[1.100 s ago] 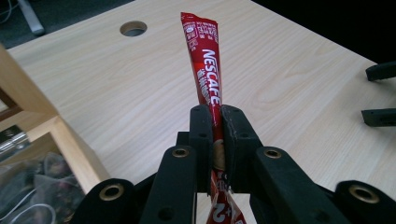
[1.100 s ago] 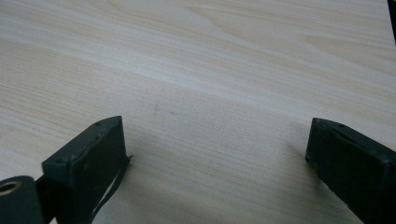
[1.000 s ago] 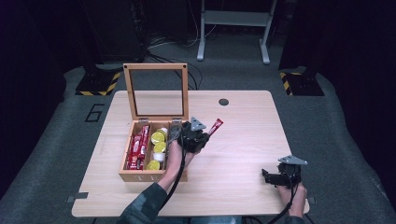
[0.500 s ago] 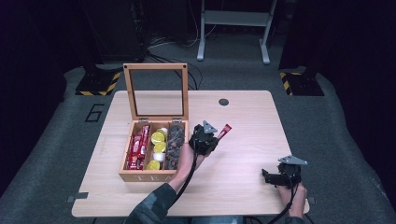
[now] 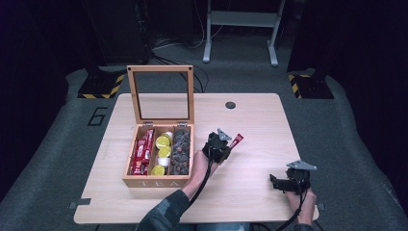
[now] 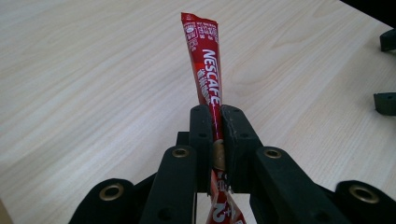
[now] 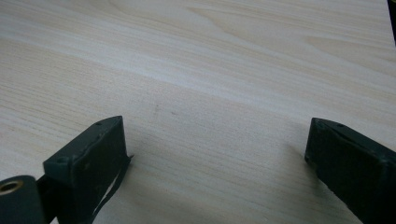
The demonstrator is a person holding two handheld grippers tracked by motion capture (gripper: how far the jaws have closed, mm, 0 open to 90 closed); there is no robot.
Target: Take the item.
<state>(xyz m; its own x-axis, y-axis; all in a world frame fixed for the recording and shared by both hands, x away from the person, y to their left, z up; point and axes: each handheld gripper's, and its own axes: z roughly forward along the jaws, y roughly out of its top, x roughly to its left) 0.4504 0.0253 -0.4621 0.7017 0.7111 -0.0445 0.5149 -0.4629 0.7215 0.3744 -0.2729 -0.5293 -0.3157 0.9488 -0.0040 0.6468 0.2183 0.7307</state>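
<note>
Table (image 5: 250, 120): bare wood between box (image 5: 160, 180) and right edge | Left gripper (image 5: 222, 146): just right of box, over open tabletop, jaws clamped on red sachet (image 6: 205, 70) | Sachet: stood out past jaw tips, above table | Right gripper (image 5: 284, 182): near front right corner, jaws wide apart, nothing between.
</note>
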